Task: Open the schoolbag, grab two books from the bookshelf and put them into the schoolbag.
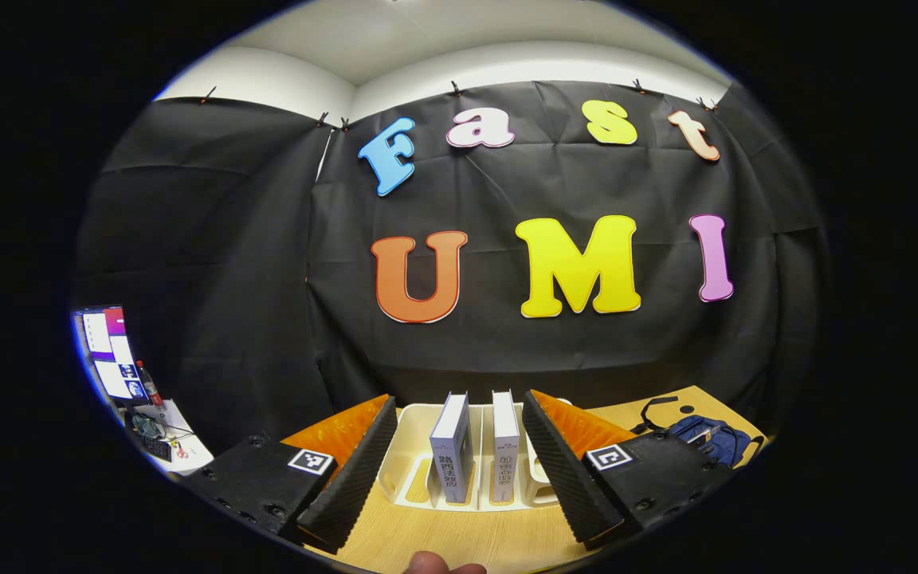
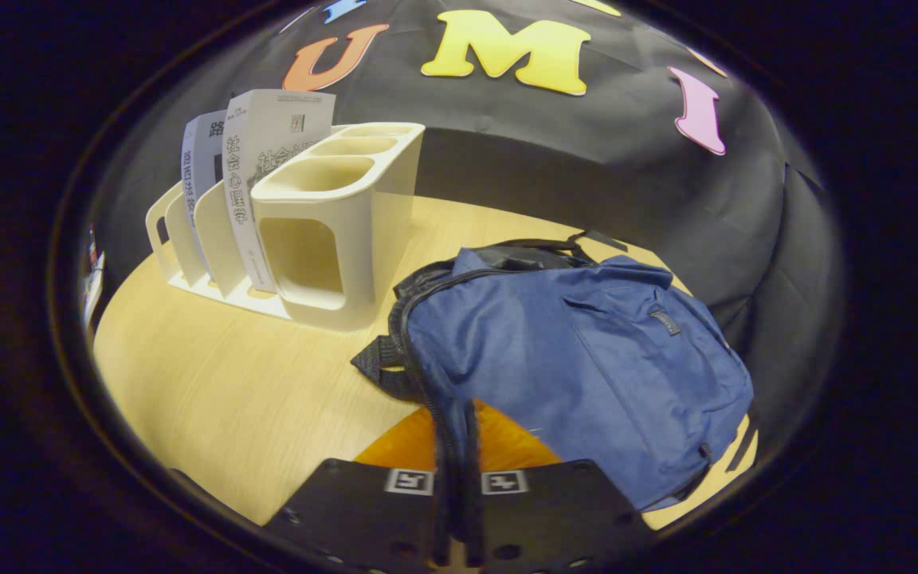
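Note:
A cream bookshelf stands on the wooden table with two upright books, one left of the other. My left gripper is open wide, its fingers either side of the shelf and short of it. The blue schoolbag lies to the right. In the right gripper view the schoolbag lies flat beside the bookshelf, which holds both books. My right gripper is shut on the bag's near zippered edge. Whether the bag is unzipped is hard to tell.
The round wooden table has bare surface in front of the shelf. Off the table's left side, a side desk holds a lit monitor and a bottle. A thumb tip shows at the bottom edge.

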Action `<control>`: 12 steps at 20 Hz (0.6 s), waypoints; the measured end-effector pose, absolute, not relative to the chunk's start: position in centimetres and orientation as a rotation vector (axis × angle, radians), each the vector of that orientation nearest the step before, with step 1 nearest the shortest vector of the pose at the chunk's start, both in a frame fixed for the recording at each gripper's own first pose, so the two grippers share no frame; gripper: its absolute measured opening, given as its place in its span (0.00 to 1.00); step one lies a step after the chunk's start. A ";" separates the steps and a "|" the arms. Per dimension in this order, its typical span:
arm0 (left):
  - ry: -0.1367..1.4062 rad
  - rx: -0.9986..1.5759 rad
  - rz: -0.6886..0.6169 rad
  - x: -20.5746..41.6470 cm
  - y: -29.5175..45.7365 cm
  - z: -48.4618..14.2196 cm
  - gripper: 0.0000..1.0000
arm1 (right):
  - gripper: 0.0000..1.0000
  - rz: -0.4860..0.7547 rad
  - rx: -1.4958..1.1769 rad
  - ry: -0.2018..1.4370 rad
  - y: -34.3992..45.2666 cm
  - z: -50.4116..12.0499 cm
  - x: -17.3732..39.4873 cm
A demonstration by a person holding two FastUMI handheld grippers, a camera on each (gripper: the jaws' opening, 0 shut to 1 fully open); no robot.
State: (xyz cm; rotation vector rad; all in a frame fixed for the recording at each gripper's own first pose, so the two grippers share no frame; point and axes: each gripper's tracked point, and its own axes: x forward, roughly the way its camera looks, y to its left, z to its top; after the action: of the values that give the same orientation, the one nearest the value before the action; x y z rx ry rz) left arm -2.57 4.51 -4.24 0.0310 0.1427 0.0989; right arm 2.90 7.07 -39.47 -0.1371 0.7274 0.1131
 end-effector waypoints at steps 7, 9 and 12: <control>0.151 0.004 0.100 -1.8 4.3 -4.7 0.99 | 0.06 0.171 -0.082 0.733 6.2 -35.8 2.5; 0.158 -0.007 0.100 -1.5 4.3 -5.0 0.99 | 0.06 0.188 -0.056 0.725 5.7 -33.9 2.3; 0.175 -0.010 0.085 -0.7 3.9 -5.5 0.99 | 0.00 0.196 -0.044 0.694 4.2 -30.4 2.7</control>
State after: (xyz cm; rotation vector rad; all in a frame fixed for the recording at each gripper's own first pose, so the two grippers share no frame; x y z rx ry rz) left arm -0.68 3.86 -5.46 -0.0104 0.1751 0.0851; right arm 2.66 4.16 -30.39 -0.0440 0.6938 0.1961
